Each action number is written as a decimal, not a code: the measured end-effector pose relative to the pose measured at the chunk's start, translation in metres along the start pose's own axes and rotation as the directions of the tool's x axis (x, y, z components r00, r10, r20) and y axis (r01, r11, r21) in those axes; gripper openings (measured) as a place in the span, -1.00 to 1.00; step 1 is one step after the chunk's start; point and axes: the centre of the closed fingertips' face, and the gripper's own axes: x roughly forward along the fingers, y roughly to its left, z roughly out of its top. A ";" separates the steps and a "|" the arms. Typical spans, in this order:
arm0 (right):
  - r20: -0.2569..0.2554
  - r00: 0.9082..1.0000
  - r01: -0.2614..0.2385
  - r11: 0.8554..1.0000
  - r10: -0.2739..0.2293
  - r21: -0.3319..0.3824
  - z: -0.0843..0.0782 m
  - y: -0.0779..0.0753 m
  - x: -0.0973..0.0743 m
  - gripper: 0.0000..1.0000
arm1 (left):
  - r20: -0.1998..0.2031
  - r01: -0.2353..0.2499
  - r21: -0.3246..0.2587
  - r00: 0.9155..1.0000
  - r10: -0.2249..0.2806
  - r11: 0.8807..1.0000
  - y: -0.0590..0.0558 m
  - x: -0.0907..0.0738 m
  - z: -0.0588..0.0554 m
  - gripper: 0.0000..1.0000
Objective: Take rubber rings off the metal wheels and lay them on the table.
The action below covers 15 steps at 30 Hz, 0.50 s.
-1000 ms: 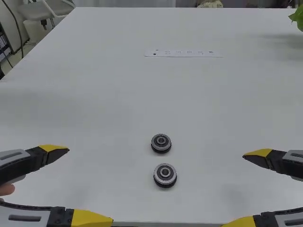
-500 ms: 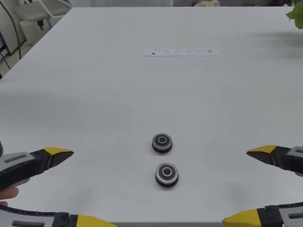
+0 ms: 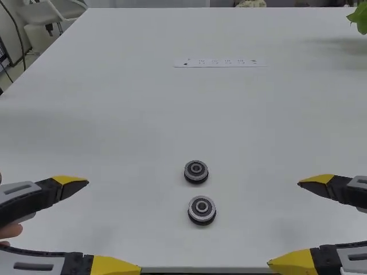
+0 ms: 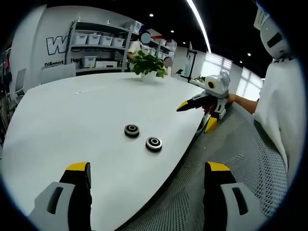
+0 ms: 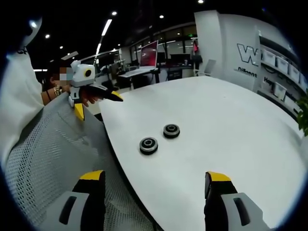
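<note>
Two small metal wheels with black rubber rings lie flat on the white table [image 3: 172, 114] close to its front edge. The far wheel [image 3: 196, 171] [image 4: 132, 130] [image 5: 171, 130] lies just behind the near wheel [image 3: 202, 209] [image 4: 154, 143] [image 5: 148, 145]. My left gripper [image 3: 94, 223] [image 4: 147, 171] hangs open at the front left, over the table's edge, well to the left of the wheels. My right gripper [image 3: 292, 223] [image 5: 156, 179] stands open at the front right, equally far from them. Nothing is held between either pair of yellow-tipped fingers.
A white strip with small markings [image 3: 221, 63] lies farther back on the table. A green plant [image 3: 359, 20] [image 4: 148, 63] stands at the far right corner. A chair [image 3: 49, 17] is off the table's far left. Shelves with boxes [image 4: 98, 41] line the wall.
The head view has shifted slightly. Both grippers have stayed open at the front edge, with only small drift. The wheels have not moved.
</note>
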 end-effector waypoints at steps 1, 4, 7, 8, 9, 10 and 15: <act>0.000 1.000 -0.002 1.000 0.002 0.000 0.000 0.000 0.000 0.69 | -0.002 -0.002 0.002 1.000 0.002 1.000 0.000 0.000 0.001 0.93; -0.001 1.000 -0.005 1.000 0.005 0.000 0.000 0.001 0.000 0.68 | 0.057 -0.004 0.041 0.998 0.002 0.999 -0.004 -0.002 0.016 0.95; 0.004 1.000 0.001 1.000 -0.001 0.005 0.000 -0.001 0.000 0.68 | 0.040 -0.013 0.014 0.999 0.013 1.000 0.000 -0.003 0.011 0.96; 0.008 1.000 0.000 1.000 -0.001 0.006 0.001 0.000 0.000 0.68 | 0.036 -0.009 0.015 0.999 0.009 1.000 -0.001 -0.003 0.010 0.98; 0.009 1.000 0.000 1.000 0.000 0.006 0.002 0.000 0.000 0.68 | 0.034 0.000 0.030 0.999 -0.001 1.000 -0.003 -0.002 0.011 0.98; 0.011 1.000 -0.004 1.000 0.004 0.007 0.002 0.000 0.000 0.68 | 0.031 0.008 0.046 0.999 -0.010 0.999 -0.005 -0.002 0.011 0.99; 0.039 0.999 -0.018 1.000 0.017 0.022 0.010 0.002 0.000 0.67 | 0.016 0.009 0.092 1.000 -0.010 0.996 -0.006 -0.002 0.016 0.98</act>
